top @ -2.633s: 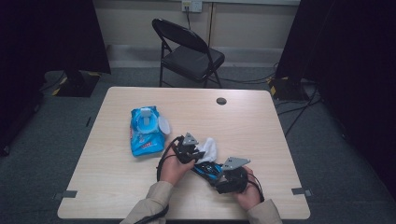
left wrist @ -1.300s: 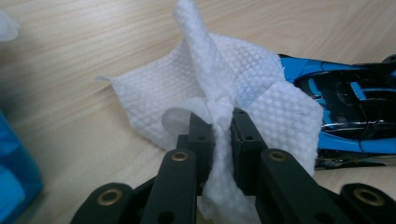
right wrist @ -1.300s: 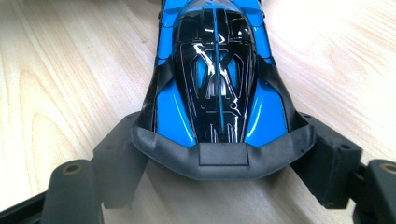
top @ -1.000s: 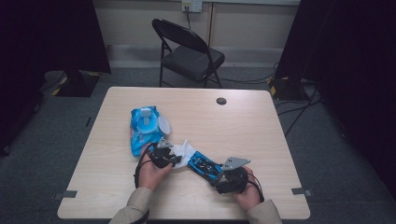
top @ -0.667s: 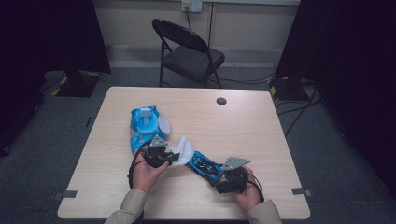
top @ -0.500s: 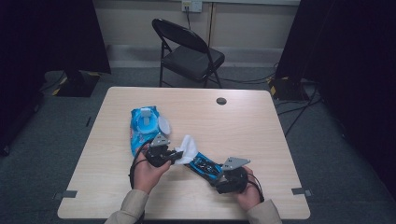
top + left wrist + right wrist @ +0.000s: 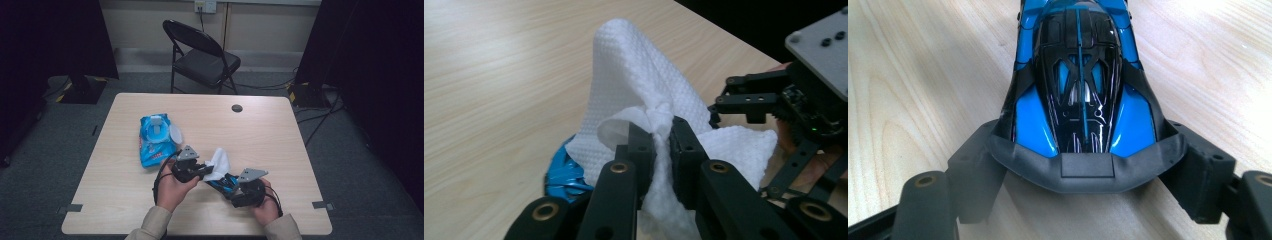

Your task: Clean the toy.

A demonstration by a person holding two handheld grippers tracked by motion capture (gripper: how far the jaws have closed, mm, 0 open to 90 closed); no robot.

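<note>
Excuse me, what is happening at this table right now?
A person is cleaning a blue and black toy car with a white wipe. The right gripper holds the car by its rear end on the table. The left gripper is shut on the bunched wipe, just above the car's far end. An open pack of wipes lies on the table to the left.

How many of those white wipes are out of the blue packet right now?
1. The wipe is pinched in the left hand-held gripper, over the blue toy car held by the right hand-held gripper. More may be hidden inside the wipes packet on the table.
</note>
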